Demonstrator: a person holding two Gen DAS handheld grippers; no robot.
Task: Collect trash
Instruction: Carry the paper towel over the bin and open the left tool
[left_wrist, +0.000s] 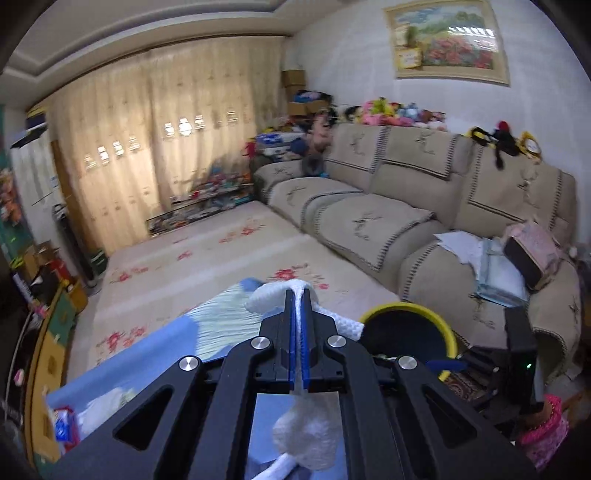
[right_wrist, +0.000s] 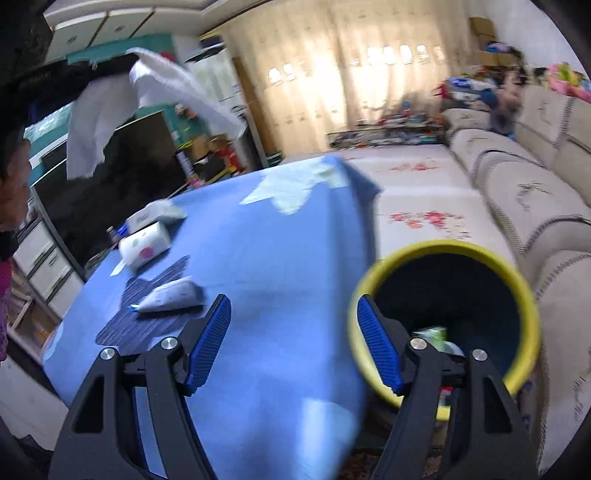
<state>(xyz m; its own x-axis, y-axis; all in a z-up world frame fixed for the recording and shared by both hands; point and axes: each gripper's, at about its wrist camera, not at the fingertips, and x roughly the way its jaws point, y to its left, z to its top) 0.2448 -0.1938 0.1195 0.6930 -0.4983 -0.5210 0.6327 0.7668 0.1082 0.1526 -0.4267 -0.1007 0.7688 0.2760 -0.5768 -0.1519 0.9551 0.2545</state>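
My left gripper (left_wrist: 299, 292) is shut on a white paper towel (left_wrist: 267, 300); the towel bulges past the fingertips and hangs below the jaws. In the right wrist view the same paper towel (right_wrist: 92, 125) dangles high above the table's left side. A yellow-rimmed bin (left_wrist: 448, 332) with a dark inside stands just right of the left gripper. My right gripper (right_wrist: 293, 301) is open and holds nothing, over the blue table (right_wrist: 280, 258), its right finger in front of the bin (right_wrist: 443, 244). Some greenish trash (right_wrist: 432, 334) lies inside the bin.
On the table lie a grey-white wrapper (right_wrist: 173, 298) on a dark mat (right_wrist: 147, 325), a tissue pack (right_wrist: 146, 251), a white box (right_wrist: 147, 218) and pale green paper (right_wrist: 291, 190). A beige sofa (left_wrist: 369, 225) runs along the right. A person's head (right_wrist: 11, 184) shows at the left edge.
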